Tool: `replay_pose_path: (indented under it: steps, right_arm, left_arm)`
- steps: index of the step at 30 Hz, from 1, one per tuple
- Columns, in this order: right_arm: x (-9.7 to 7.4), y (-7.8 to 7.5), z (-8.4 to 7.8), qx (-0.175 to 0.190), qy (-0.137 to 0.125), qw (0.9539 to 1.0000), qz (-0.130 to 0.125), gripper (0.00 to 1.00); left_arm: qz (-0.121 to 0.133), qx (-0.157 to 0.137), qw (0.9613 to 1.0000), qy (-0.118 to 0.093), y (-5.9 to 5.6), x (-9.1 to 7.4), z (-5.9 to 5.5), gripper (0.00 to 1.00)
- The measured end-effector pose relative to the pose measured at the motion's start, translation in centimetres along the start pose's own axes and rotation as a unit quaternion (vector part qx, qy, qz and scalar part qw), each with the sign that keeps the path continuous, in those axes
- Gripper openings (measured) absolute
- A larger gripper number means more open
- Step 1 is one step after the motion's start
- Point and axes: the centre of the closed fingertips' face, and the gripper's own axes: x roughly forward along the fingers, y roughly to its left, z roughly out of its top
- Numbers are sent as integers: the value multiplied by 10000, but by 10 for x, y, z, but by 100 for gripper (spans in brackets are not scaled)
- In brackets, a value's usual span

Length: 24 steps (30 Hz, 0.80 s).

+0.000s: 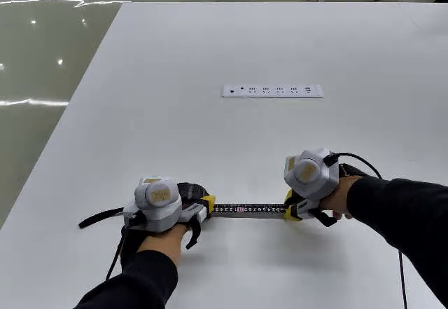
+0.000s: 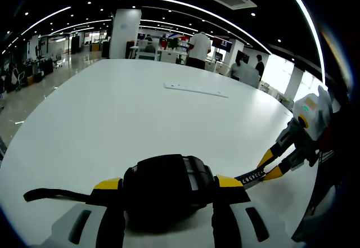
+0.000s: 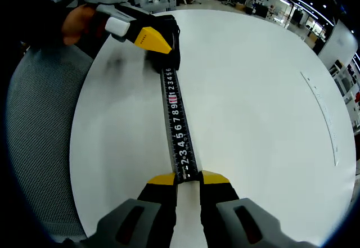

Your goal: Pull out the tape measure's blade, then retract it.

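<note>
A black tape measure case rests on the white table, and my left gripper is shut on it from both sides. In the head view the case sits at the lower left under that gripper. A black blade with white numbers runs out of the case across the table. My right gripper is shut on the blade's free end. In the head view the blade spans the short gap between the two grippers, with the right gripper at its right end.
A white power strip lies flat at the middle of the table, beyond the grippers. A black strap trails left from the tape case. A grey mesh chair stands at the table's near edge. People stand far behind the table.
</note>
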Motion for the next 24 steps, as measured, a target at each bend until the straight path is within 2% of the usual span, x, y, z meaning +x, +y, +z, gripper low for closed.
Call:
replay_pose_path:
  steps: [12,19,24]
  right_arm:
    - [6,0,10,-89,-36,10000,18,10]
    - [9,1,18,31,-254,9997,-26,10]
    - [11,1,24,6,-296,9996,-21,10]
  left_arm:
    - [-43,1,10000,38,0,0,0,58]
    - [-42,-11,10000,39,0,0,0,58]
    - [-51,-10,10000,33,0,0,0,58]
